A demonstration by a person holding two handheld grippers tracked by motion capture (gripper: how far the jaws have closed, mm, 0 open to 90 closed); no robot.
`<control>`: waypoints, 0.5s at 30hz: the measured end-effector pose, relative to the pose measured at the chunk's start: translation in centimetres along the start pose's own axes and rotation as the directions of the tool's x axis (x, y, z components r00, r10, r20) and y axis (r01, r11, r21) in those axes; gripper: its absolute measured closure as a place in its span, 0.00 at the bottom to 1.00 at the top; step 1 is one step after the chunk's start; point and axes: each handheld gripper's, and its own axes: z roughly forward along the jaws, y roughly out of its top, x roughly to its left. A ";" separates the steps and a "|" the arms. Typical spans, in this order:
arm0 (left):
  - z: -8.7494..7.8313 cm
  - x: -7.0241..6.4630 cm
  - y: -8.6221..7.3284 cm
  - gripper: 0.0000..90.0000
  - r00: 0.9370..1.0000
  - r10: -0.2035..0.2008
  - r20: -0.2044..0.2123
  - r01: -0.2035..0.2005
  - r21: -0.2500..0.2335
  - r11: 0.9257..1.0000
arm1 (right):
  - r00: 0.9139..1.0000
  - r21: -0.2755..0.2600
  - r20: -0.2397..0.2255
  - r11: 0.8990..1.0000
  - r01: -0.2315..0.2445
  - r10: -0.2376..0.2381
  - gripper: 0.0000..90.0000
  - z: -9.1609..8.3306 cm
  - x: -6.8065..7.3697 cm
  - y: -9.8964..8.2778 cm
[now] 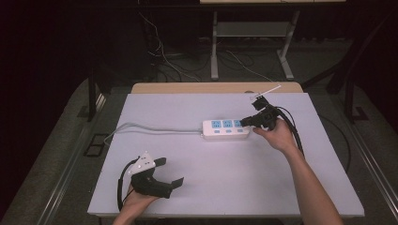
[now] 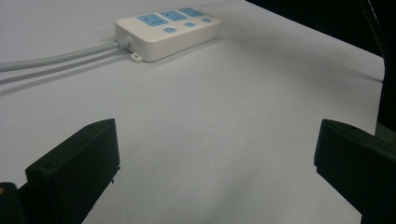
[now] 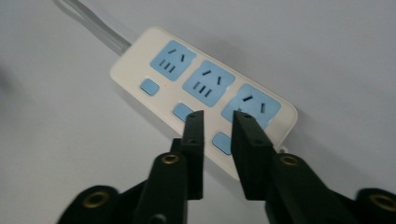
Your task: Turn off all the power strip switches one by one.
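Note:
A white power strip [image 1: 225, 130] with three blue sockets and three blue switches lies at mid-table. Its grey cable [image 1: 150, 129] runs off to the left. My right gripper [image 1: 244, 123] hovers at the strip's right end. In the right gripper view its tips [image 3: 218, 116] stand just above the strip [image 3: 201, 93], between the middle and right-hand switches. A narrow gap shows between the jaws, with nothing in it. My left gripper [image 1: 172, 171] rests low at the front left, wide open and empty. It looks across bare table toward the strip [image 2: 168, 30].
The white tabletop [image 1: 211, 187] has bare room in front of the strip and to its right. A wooden edge [image 1: 216, 87] runs along the back. Black cables trail from the right gripper over the table's right side. Dark floor with loose wires lies beyond.

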 end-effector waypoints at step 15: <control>-0.2 0.2 0.0 0.00 1.000 -0.002 -0.013 0.002 -0.012 1.000 | 0.995 -0.066 -0.079 0.995 -0.070 0.064 1.00 1.1 -1.1 0.0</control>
